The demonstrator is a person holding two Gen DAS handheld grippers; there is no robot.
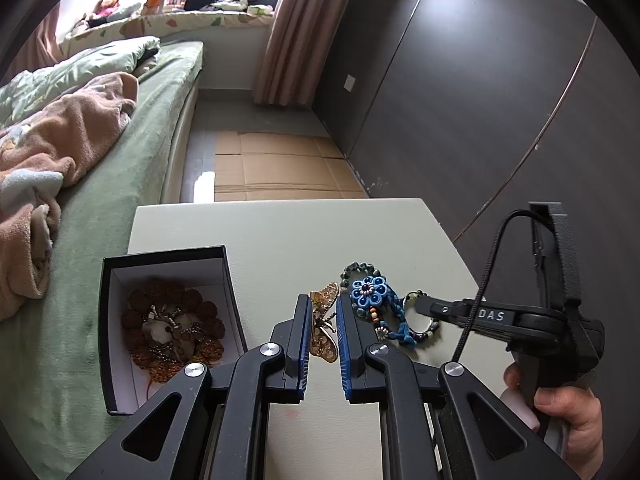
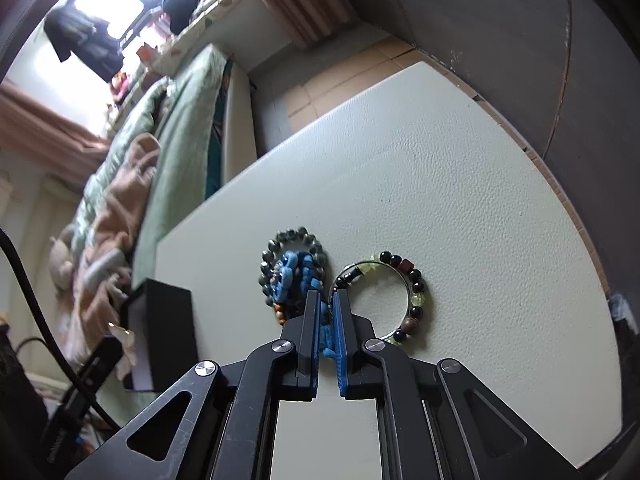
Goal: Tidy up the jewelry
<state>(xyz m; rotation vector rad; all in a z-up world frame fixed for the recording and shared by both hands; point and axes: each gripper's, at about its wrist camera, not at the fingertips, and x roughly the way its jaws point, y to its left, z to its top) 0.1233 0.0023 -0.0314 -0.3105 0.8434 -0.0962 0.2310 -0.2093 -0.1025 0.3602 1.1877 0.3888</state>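
The bench (image 1: 280, 232) is carrying one black box (image 1: 120, 264), already holding a brown beaded piece and some chain, so sorting is partly done. Four pieces are waiting outside it: one gold butterfly brooch (image 1: 325, 326), which the left tool (image 1: 323, 330) is closing on; one blue braided flower bracelet (image 2: 294, 272), which the right tool (image 2: 326, 316) is pinching; and two bead bracelets (image 2: 404, 296).

butterfly brooch (image 1: 324, 326): gold filigree | flower bracelet (image 1: 370, 292): blue petals, braided blue cord | bead bracelet (image 2: 414, 280): black, yellow-green, brown | box (image 1: 116, 320): black outside, white inside | table (image 2: 440, 184): pale, pebbled | bedsheet (image 1: 120, 184), 10 o'clock: green
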